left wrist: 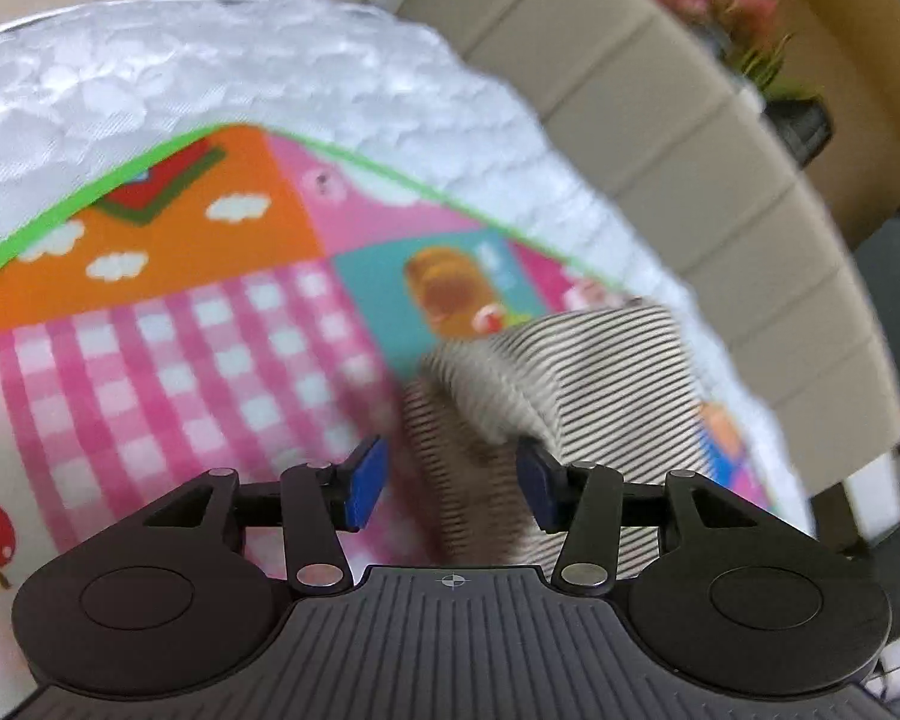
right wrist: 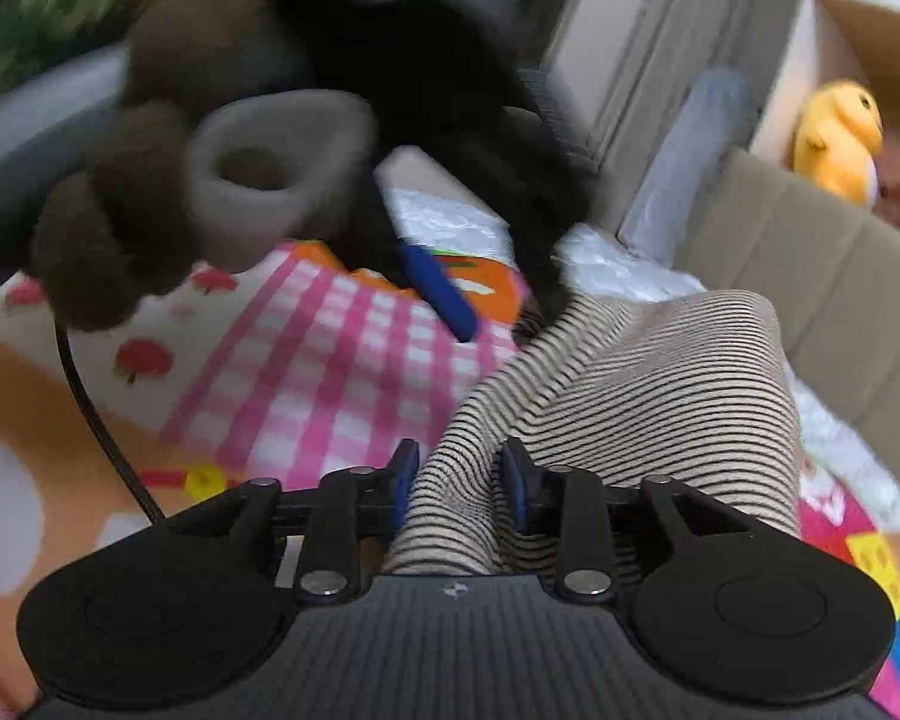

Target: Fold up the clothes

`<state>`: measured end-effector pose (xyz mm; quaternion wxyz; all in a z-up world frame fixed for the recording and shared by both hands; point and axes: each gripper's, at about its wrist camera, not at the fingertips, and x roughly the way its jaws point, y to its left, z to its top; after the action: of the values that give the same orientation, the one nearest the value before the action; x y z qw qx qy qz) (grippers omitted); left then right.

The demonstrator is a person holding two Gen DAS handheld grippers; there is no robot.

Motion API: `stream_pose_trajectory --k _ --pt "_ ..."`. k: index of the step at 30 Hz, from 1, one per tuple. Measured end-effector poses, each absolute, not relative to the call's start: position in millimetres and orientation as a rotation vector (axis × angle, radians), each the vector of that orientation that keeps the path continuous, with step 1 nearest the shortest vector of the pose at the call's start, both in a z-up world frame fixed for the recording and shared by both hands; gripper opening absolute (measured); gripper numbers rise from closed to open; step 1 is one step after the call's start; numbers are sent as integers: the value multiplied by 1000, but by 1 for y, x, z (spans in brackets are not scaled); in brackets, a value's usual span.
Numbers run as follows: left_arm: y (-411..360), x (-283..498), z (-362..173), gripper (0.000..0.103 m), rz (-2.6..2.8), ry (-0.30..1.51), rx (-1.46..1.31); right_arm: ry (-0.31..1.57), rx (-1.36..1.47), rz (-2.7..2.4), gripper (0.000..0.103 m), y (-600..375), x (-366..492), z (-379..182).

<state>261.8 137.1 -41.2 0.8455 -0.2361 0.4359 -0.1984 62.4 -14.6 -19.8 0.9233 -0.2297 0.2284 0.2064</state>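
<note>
1. The right tongs (right wrist: 456, 483) pinch a ridge of the striped cloth (right wrist: 642, 372).
2. The left tongs (left wrist: 450, 480) stand apart, cloth (left wrist: 570, 360) between, no pad clearly pressing.
3. The cloth lies on a play mat (left wrist: 180, 348).
4. Beyond: bubble wrap (left wrist: 210, 66), cardboard box (right wrist: 810, 276), yellow plush (right wrist: 840, 138).

You have open play mat (left wrist: 168, 360) to your left, clear for a gripper to pass. The striped garment (left wrist: 576, 372) bunches up on the right, with a cardboard box (left wrist: 660, 138) walling the far side.
</note>
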Motion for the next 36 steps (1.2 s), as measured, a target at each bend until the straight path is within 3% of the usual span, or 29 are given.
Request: stream_pose_trajectory --k 6,8,10,13,16,17,24,28,32,33,36 --pt "138 265 -32 49 -339 865 -493 506 -459 438 33 -23 72 -13" --pt "155 260 -13 50 -313 763 -542 515 -439 443 33 -28 75 -10" --pt "159 256 -1 59 -375 705 -582 518 -427 450 37 -30 76 -9" --pt "134 256 -11 63 -491 755 -563 518 -434 470 48 -31 73 -7" --pt "97 262 -40 55 -487 893 -435 528 -433 535 52 -42 66 4" --pt "90 265 -50 60 -466 924 -395 543 -405 567 55 -53 63 13" --pt "80 266 -48 62 -476 897 -333 612 -146 516 82 -148 66 70" --pt "79 266 -51 62 -480 904 -328 746 97 411 86 -172 108 50" --pt "82 264 -52 64 -471 914 -326 914 267 365 96 -172 134 -2" --pt "83 264 -53 64 -465 916 -325 949 387 378 95 -178 137 -9" --pt "88 262 -55 64 -444 920 -322 943 512 427 70 -182 134 -4"
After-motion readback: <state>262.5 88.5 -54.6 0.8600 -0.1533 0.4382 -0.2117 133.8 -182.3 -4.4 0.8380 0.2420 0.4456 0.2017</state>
